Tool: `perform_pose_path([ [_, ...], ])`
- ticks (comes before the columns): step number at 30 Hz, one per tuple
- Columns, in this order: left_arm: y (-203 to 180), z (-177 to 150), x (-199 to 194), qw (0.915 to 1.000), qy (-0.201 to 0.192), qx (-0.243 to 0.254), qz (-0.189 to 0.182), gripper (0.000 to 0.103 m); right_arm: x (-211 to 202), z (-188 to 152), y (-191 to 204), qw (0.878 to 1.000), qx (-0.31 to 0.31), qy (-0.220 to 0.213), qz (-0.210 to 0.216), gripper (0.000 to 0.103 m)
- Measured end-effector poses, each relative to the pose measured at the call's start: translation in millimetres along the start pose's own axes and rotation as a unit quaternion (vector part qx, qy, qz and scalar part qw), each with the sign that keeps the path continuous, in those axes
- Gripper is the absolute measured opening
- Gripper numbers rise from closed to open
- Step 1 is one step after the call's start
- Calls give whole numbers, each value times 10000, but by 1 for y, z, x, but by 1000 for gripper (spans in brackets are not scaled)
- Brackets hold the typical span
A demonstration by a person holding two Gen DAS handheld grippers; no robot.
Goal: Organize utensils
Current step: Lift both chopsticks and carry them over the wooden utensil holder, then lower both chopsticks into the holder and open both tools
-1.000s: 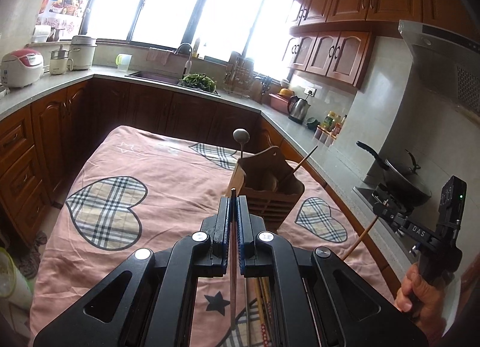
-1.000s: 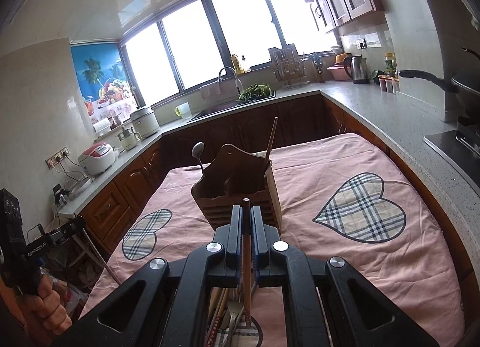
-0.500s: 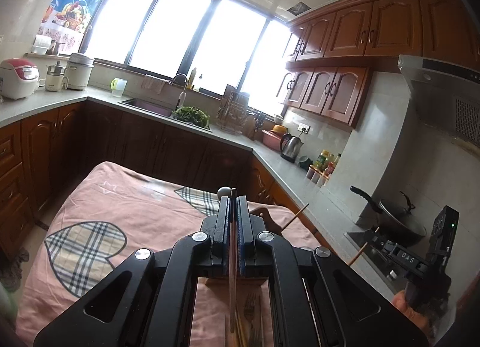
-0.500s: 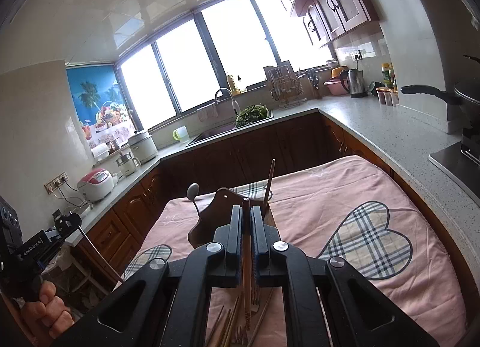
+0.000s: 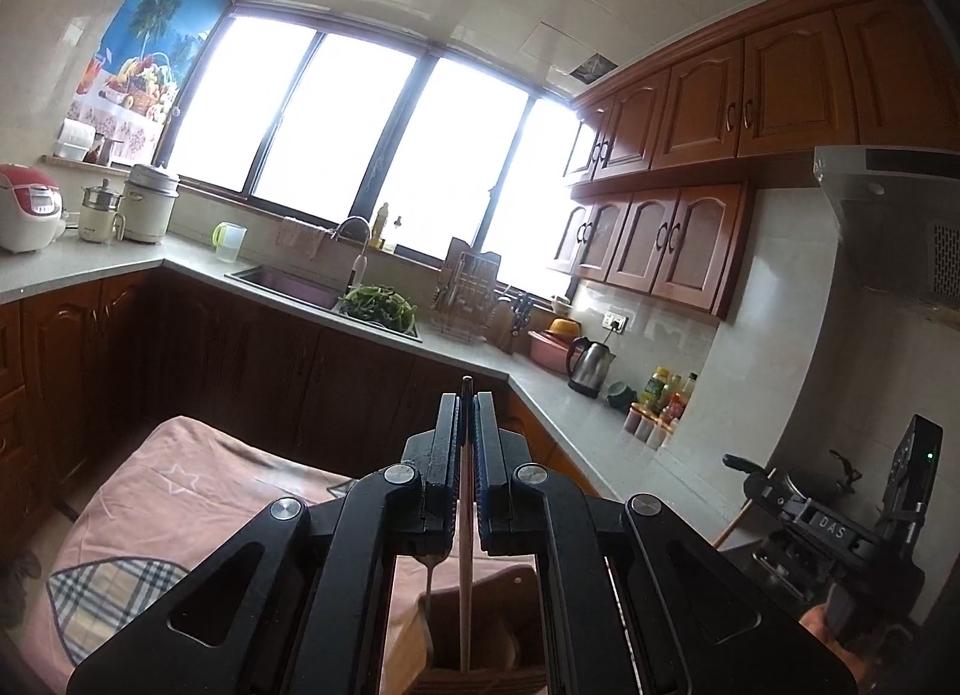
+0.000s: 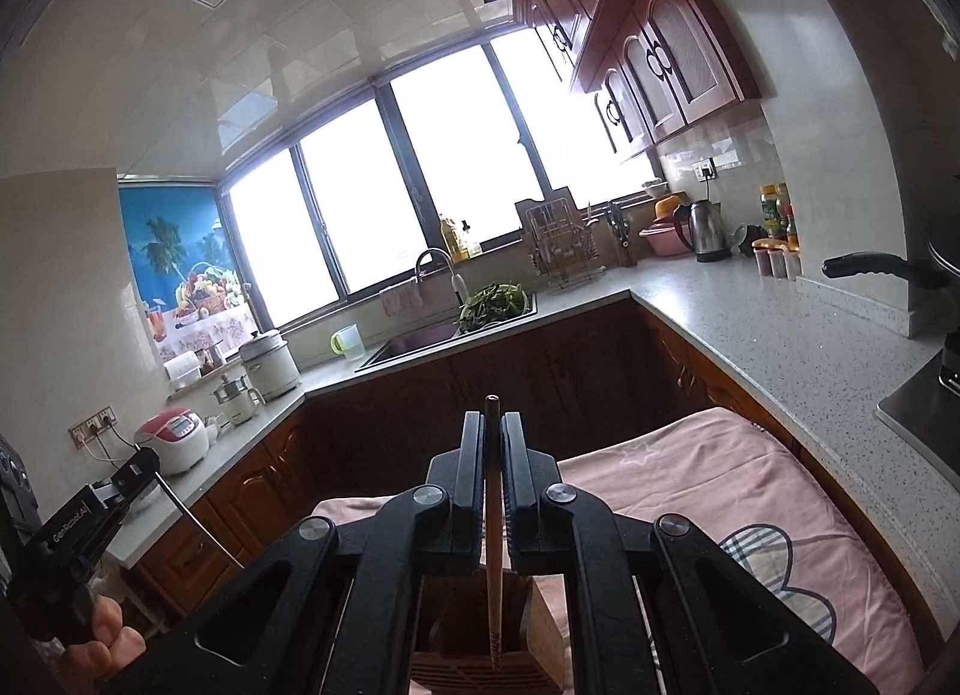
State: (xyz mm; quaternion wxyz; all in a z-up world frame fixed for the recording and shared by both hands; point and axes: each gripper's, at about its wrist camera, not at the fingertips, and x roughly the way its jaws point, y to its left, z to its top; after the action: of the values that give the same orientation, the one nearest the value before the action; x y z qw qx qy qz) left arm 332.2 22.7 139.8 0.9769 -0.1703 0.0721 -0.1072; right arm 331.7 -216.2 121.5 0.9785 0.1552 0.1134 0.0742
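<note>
Here, left gripper point(image 5: 467, 425) clamping chopstick point(image 5: 465, 593), right gripper point(image 6: 492, 443) clamping chopstick point(image 6: 494, 575), above wooden holder point(image 6: 540, 629)

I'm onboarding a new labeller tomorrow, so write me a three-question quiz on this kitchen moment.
1. True or false: the left tongs are shut on a chopstick.
2. What wooden thing stands below the right tongs? A) holder B) kettle C) bowl
3. Fill in: the right tongs grip a ____ that points down toward the holder.

Key
1. True: the stick is clamped between the shut pads.
2. A: the holder shows under the tongs, on the pink cloth.
3. Chopstick.
</note>
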Motion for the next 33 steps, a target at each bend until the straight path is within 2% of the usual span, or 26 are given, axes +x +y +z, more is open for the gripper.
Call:
perform_pose_path([
  [7,4,-26,43,9996,-36,36,272,3,38,-13,-5,9999,-58,60,-61,5],
  [14,15,-64,77,9987,328,-138,372,3,67,-39,-14,9997,-28,219,-143,5],
  [23,21,-101,92,9958,813,-96,404,4,87,-71,-18,9984,-46,559,-119,5],
  [33,23,-104,94,9939,1022,-28,416,5,87,-76,-13,9976,-87,687,-101,6],
])
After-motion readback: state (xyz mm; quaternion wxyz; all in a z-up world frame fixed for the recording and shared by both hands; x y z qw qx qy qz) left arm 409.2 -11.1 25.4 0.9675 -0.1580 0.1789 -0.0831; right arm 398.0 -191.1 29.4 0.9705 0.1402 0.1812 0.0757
